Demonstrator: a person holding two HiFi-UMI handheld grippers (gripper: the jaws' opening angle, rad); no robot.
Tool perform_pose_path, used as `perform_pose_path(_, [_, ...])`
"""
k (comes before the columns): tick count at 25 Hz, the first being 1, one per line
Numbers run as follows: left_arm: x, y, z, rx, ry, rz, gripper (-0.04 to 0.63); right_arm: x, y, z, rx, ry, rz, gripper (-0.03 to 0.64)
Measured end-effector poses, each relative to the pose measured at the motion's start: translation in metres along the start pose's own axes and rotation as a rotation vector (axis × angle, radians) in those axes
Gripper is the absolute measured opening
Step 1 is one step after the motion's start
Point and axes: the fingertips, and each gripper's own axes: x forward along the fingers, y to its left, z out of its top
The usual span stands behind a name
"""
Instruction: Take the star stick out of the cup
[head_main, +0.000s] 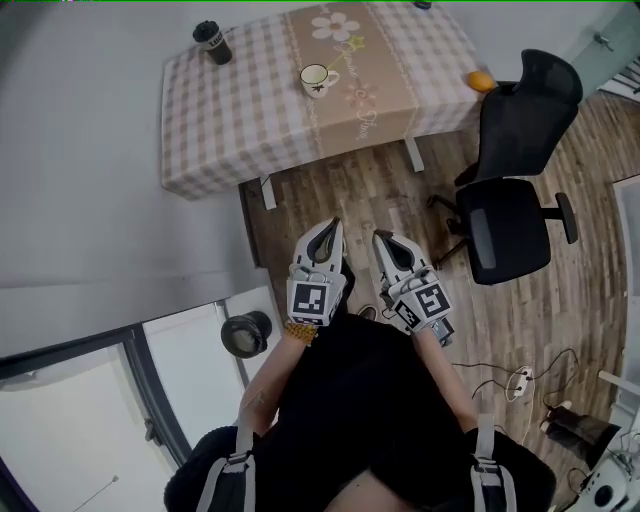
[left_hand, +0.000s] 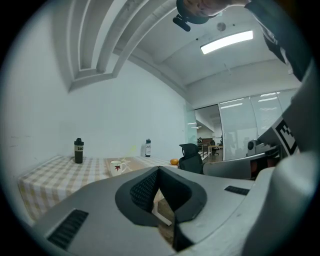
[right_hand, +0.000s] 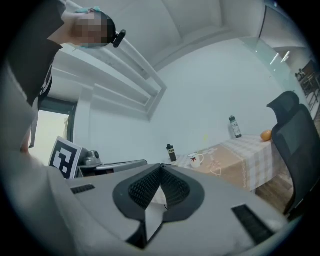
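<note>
Both grippers are up near the person's chest, well away from the table (head_main: 200, 150). Left gripper (head_main: 335, 226) and right gripper (head_main: 381, 238) both have jaws pressed together w/ nothing between them. Star stick (head_main: 349, 45) is in the white cup (head_main: 317, 80) on the tan runner, w/ a dark bottle (head_main: 212, 42) near the far corner and an office chair (head_main: 510, 190) off to the right.

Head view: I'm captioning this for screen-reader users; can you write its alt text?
A person holds the left gripper and right gripper, both shut and empty, side by side over a wooden floor, away from a table with a checked cover. On it stand a white cup, a black bottle and an orange; a black office chair stands beside it.
</note>
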Motion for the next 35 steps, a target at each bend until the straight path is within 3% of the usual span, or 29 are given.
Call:
perform_pose_path(6, [0.047,0.024,0.004,-0.036,-0.003,-0.022,0.002,0.045,-0.031,0.011,-0.008,0.043,-0.028,0.003])
perform_pose_path(13, [0.091,0.066,0.001,-0.093,0.015,0.005,0.002,0.100,-0.060,0.020,-0.031,0.105,-0.036,0.003])
perform_pose_path(22, [0.139,0.143,0.008,-0.090,0.000,0.037,0.002,0.183,-0.083,0.035,-0.081,0.142,-0.017,0.003])
perform_pose_path(28, [0.168,0.186,0.017,-0.074,-0.020,0.028,0.002,0.235,-0.093,0.048,-0.100,0.121,-0.029,0.003])
perform_pose_path(35, [0.188,0.193,0.042,0.024,-0.025,-0.031,0.002,0.261,-0.107,0.070,-0.124,0.061,-0.057,0.005])
